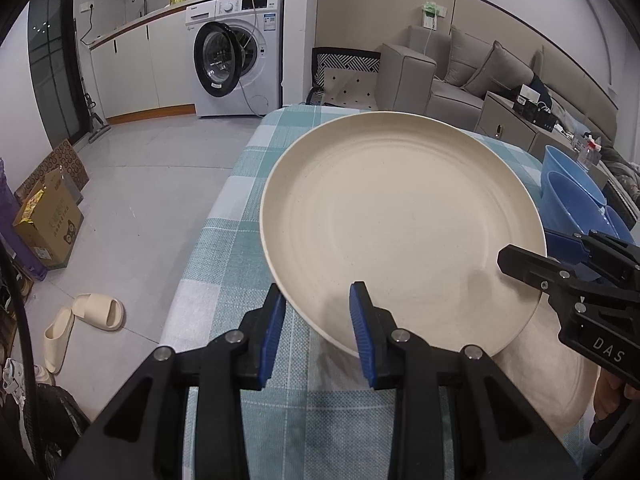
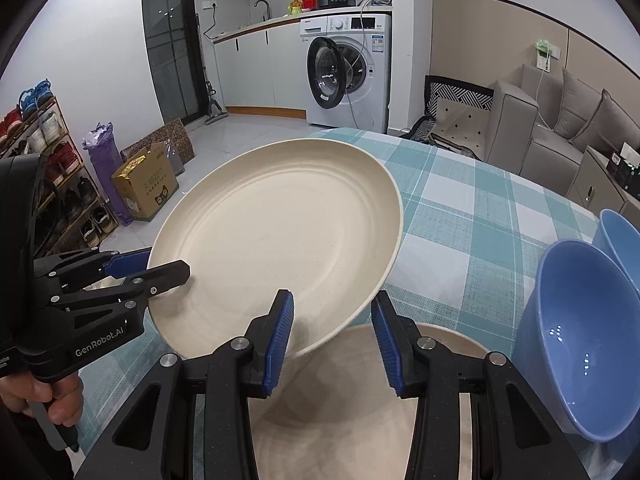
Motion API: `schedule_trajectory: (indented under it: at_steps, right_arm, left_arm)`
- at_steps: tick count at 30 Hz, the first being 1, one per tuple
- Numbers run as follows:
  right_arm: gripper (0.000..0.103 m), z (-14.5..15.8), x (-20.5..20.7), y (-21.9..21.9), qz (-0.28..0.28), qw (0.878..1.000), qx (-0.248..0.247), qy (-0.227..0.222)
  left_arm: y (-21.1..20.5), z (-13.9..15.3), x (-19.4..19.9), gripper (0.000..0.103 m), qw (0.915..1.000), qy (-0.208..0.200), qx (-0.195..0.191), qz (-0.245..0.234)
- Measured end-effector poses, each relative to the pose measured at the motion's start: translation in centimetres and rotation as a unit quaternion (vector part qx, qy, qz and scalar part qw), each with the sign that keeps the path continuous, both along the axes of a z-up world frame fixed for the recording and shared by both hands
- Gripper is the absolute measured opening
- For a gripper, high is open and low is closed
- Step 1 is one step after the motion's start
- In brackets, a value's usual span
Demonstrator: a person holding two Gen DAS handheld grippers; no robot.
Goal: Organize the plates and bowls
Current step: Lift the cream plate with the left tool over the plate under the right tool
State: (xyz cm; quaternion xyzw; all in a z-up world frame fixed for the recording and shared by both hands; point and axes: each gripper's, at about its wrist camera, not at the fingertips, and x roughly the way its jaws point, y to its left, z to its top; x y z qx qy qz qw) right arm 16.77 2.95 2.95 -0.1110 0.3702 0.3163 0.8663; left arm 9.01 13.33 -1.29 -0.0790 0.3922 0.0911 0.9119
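Both tools are clamped on the same round cream plate (image 1: 404, 224), a wide shallow dish with faint rings in its well, held tilted above the table. The left gripper (image 1: 320, 312) has its jaws drawn narrow across the plate's near rim, one blue ribbed pad (image 1: 360, 320) lying on the upper face and the other under the edge. From the right wrist view it (image 2: 160, 276) pinches the rim on the side towards the shoe rack, black finger on top, blue pad beneath. The right gripper (image 2: 332, 320) is also narrow and grips the near rim, with its left pad (image 2: 280, 332) over the plate's face and the other below the edge; in the left wrist view it (image 1: 532, 268) bites the rim from the right.

Plates: two that I can count. The second cream plate (image 2: 352, 400) lies flat on the teal and white checked tablecloth (image 2: 460, 208) right beneath the lifted one, largely hidden by it and by the gripper bodies. Bowls: two blue plastic bowls, the nearer blue bowl (image 2: 580, 344) leaning on its side, the farther blue bowl (image 2: 616, 236) just behind it and cut off by the frame edge, so whether more sit behind I cannot tell.

A hand (image 2: 44, 396) holds the left tool's handle; only its fingers show.
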Motion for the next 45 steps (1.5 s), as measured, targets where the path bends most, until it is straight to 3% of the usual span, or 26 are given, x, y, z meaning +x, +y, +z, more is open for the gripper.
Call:
schedule_trajectory:
  at_steps: [22, 45]
  right_arm:
    - [0.041, 1.9, -6.1, -7.3, -0.053, 0.998, 0.03, -0.026]
    - [0.042, 0.9, -8.6, -11.5, -0.067, 0.997, 0.025, -0.003]
  left_arm:
    - [-5.9, 1.9, -2.9, 0.032, 0.9974, -0.024, 0.038, -0.055]
    - [-9.9, 1.6, -3.8, 0.032, 0.9943, -0.014, 0.049, -0.094]
